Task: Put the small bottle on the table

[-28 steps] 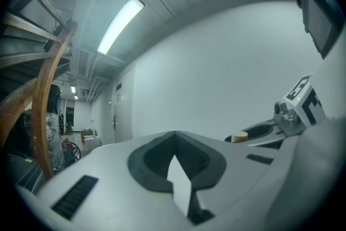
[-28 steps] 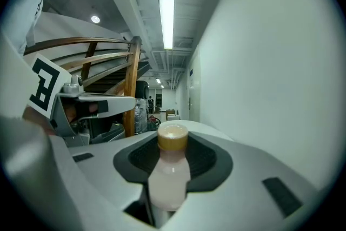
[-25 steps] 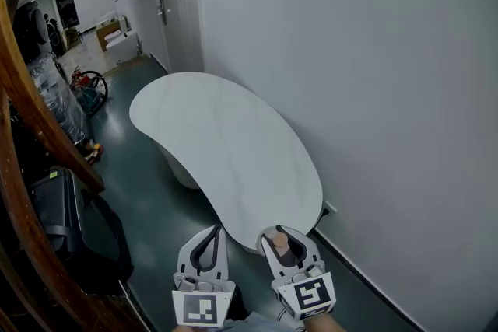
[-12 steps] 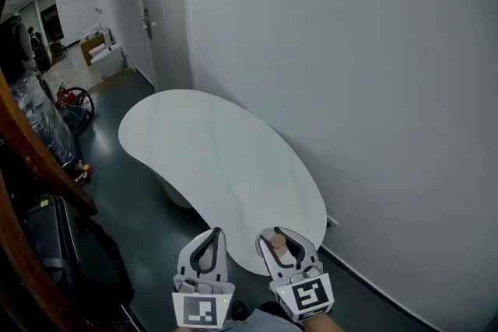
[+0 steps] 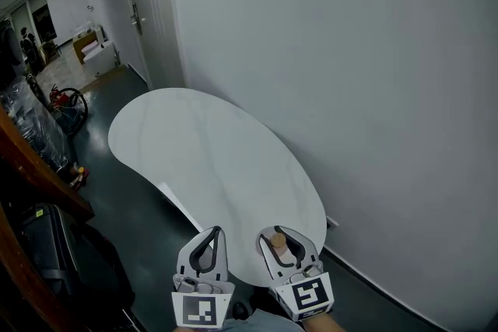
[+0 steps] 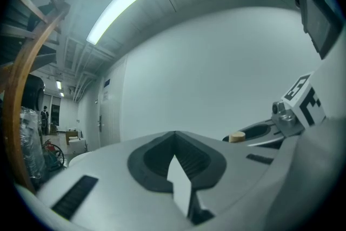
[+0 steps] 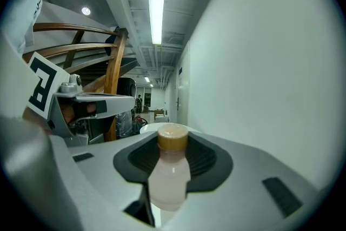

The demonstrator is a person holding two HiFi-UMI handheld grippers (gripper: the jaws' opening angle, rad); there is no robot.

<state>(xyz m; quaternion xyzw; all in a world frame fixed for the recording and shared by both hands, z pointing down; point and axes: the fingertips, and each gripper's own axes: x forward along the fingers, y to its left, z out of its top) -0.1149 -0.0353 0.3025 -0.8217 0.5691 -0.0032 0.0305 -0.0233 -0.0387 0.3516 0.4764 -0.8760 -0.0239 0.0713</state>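
Observation:
A small bottle (image 5: pixel 279 245) of pale pink liquid with a tan cap stands upright between the jaws of my right gripper (image 5: pixel 274 230), which is shut on it. The right gripper view shows the bottle (image 7: pixel 169 175) close up, pressed by both dark pads. My left gripper (image 5: pixel 212 232) hangs beside it at the left, shut, with nothing in it (image 6: pixel 174 135). Both grippers are at the near end of the white kidney-shaped table (image 5: pixel 202 152), whose top is bare. The bottle's tan cap also shows in the left gripper view (image 6: pixel 237 137).
A white wall (image 5: pixel 350 89) runs along the table's right side, with a door (image 5: pixel 148 12) further back. At the left are a wooden stair rail (image 5: pixel 39 186), a black bag (image 5: pixel 70 260) and a wheeled thing (image 5: pixel 66 101) on the dark green floor.
The view has advanced toward the table: its near end has come closer, and both gripper tips now reach over its near edge. The bottle stays in the right gripper.

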